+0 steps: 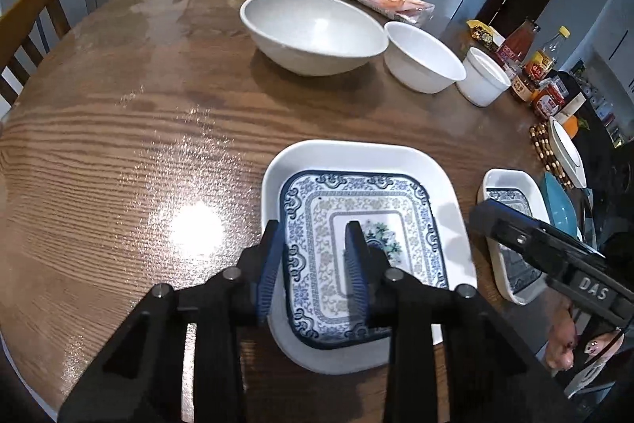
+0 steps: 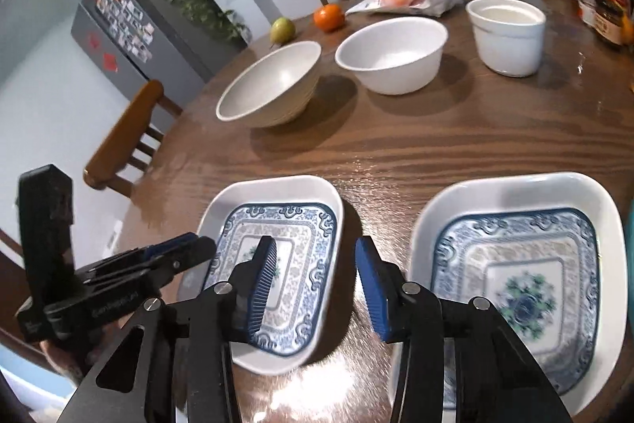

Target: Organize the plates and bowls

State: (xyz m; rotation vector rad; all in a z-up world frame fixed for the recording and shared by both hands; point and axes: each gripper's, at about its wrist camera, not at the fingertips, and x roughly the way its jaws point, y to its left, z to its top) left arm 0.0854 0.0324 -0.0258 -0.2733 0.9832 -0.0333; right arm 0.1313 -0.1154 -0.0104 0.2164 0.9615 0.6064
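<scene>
Round wooden table [image 1: 119,129] carries everything. Left gripper [image 1: 315,264] straddles the near-left rim of one patterned square plate [image 1: 368,221], jaws narrow, pads seemingly not pinching it. Right gripper [image 2: 313,284], empty and partly open, hangs between that plate and its twin [image 2: 515,264], nearer the twin's left edge. Three white bowls [image 2: 390,54] sit beyond.

The near end of the right-hand white rectangular plate with blue floral pattern [image 2: 515,280] is hidden behind the right hand-held gripper [image 2: 317,288] and blurred; the teal bowl [image 1: 560,209] is perhaps half visible, cut off.
</scene>
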